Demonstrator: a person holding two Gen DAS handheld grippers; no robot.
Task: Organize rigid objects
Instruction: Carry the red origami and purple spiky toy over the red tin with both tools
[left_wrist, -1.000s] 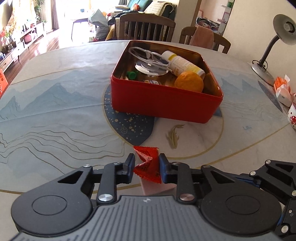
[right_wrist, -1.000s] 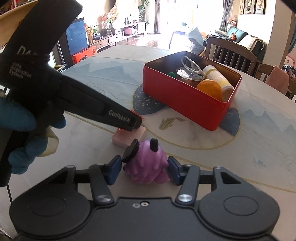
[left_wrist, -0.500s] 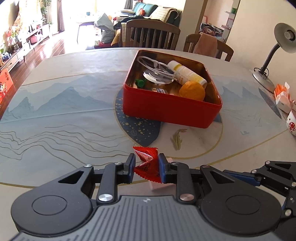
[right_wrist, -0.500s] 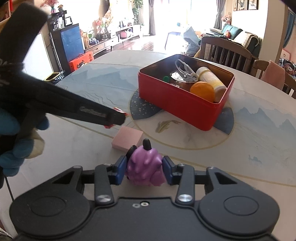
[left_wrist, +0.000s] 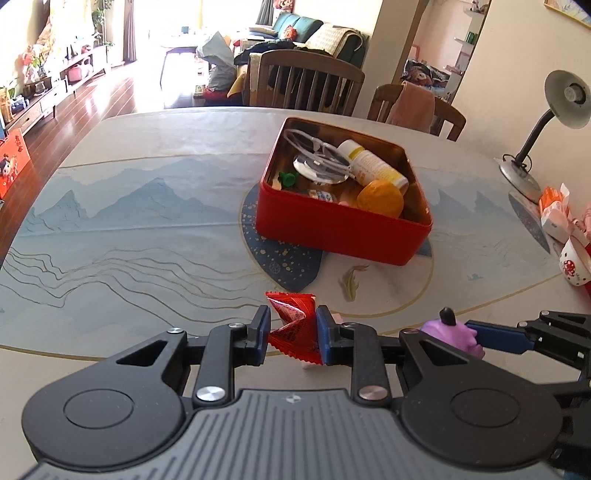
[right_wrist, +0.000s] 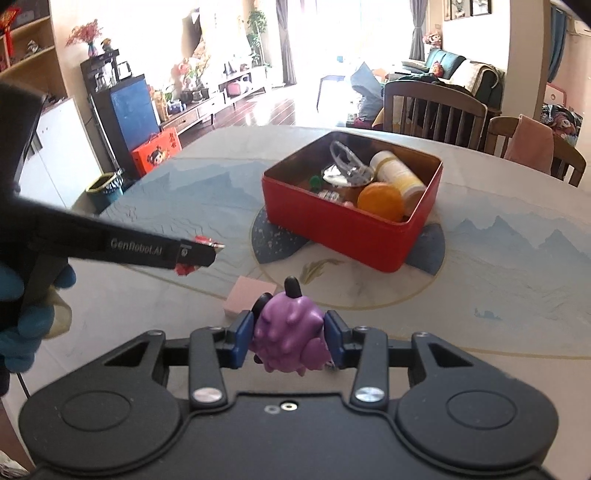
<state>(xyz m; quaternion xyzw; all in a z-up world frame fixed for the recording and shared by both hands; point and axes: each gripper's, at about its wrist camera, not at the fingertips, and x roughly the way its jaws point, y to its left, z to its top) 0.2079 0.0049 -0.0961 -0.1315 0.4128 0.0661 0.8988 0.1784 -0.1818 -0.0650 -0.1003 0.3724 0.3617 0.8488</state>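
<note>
1. My left tool is clenched on a crinkled red foil snack packet, which sits pinched between the blue pads and clear of the desk.
2. My right tool is grasping a knobbly purple rubber toy with a black horn; both pads press against its sides.
3. Ahead of both tools, well apart from them, stands the square red metal tin, open at the top.
4. Inside the tin I see an orange round fruit, a white bottle with a yellow label, clear-framed glasses and a small green piece.
5. A flat pink block lies on the desk just beyond the right tool, between it and the left tool's tip.
6. A hand in a blue glove holds the left tool, seen at the left edge of the right view.
</note>
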